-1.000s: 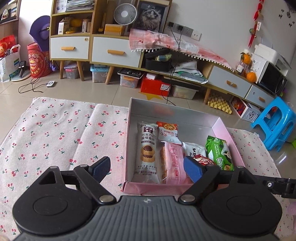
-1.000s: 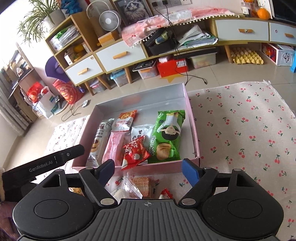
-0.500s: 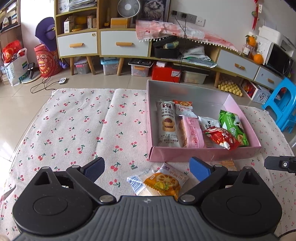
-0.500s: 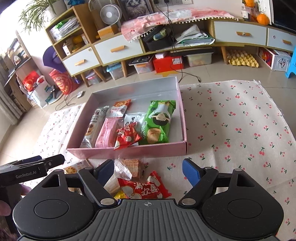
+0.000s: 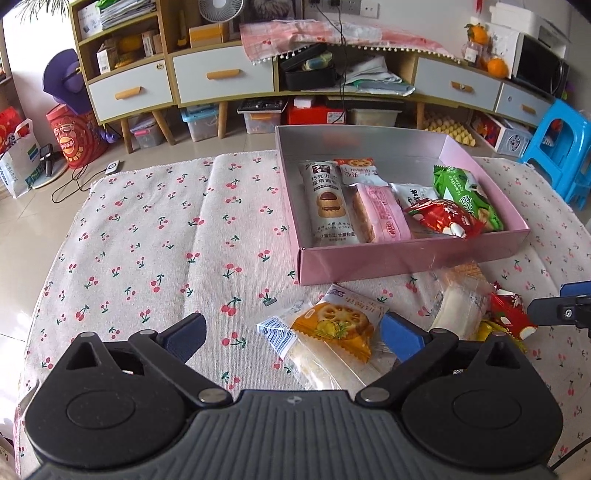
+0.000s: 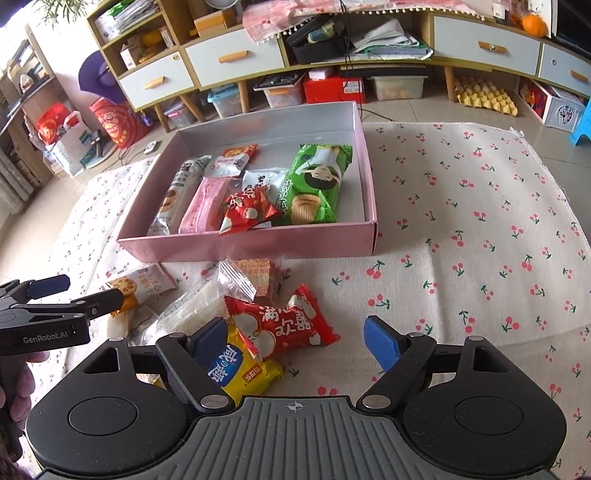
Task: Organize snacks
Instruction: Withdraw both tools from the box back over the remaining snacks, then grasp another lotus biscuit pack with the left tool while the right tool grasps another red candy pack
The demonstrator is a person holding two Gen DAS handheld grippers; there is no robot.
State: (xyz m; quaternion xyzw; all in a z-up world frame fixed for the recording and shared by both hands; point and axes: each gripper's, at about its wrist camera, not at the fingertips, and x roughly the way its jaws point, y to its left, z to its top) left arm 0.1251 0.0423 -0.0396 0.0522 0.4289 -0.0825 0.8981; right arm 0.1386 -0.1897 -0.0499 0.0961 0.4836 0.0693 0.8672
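Now you are holding both grippers wide apart w/ nothing between: left gripper (image 5: 291, 334) is hovering over the orange snack pack (image 5: 334, 325), right gripper (image 6: 295, 339) over the red pack (image 6: 282, 325). Loose snacks are lying on the cherry cloth (image 6: 461, 229) just beside the pink box (image 6: 258, 245), others inside it

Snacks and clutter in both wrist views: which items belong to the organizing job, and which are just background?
Job:
pink box
green chips pack inside it
red packet on the cloth
yellow packet
orange lotus-root packet
wafer pack

Background:
fan
blue stool
egg trays
oranges
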